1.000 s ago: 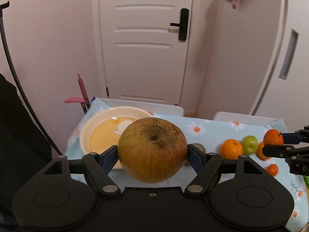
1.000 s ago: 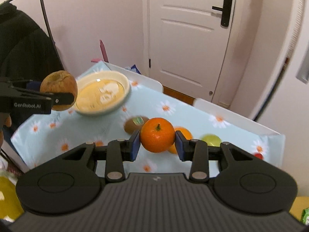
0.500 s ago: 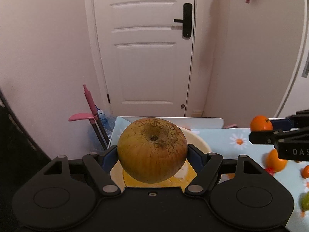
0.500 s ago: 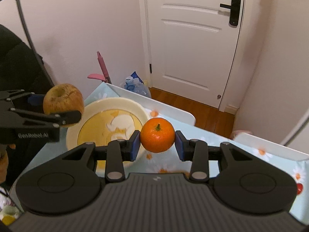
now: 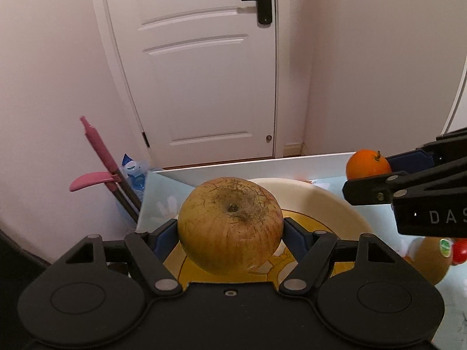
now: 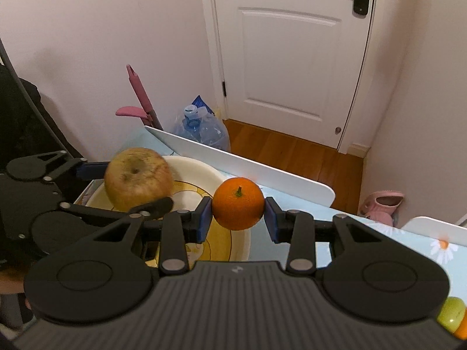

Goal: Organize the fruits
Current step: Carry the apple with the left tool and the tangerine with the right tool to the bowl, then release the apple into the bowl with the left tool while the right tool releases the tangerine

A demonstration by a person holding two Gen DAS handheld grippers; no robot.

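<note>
Right now both grippers are loaded and sitting over the bowl [image 5: 335, 201]. Left gripper [image 5: 230, 234]: jaws fairly wide, blue pads pressed on either side of a big russet apple [image 5: 230, 224], stem pit facing the camera, fruit clear of the bowl floor and hanging above its yellow middle. Right gripper [image 6: 238, 217]: jaws much narrower, pads clamped on a small orange [image 6: 238, 202], stem up, held above the bowl's near rim on the side toward the white edge of the table [image 6: 262, 172]. From the left wrist view the right gripper comes in from the right edge with the orange at its tip, beyond the bowl's far rim in that picture. From the right wrist view the left gripper comes in from the left, apple over the bowl's left half, slightly blurred. Bowl is cream with a yellow printed inside, standing at the corner of the table on a pale blue daisy tablecloth [image 6: 408, 233]. Other fruit on the cloth: a brown kiwi with a green sticker [image 5: 432, 259] just beside the bowl, something small and red [image 5: 459, 250] next to it, a green fruit [image 6: 451, 313] at the lower right of the right wrist view. Behind the table: white door [image 5: 204, 67], pink-handled tool [image 5: 96, 148] against the wall, clear water jug [image 6: 204, 129] on the floor.
</note>
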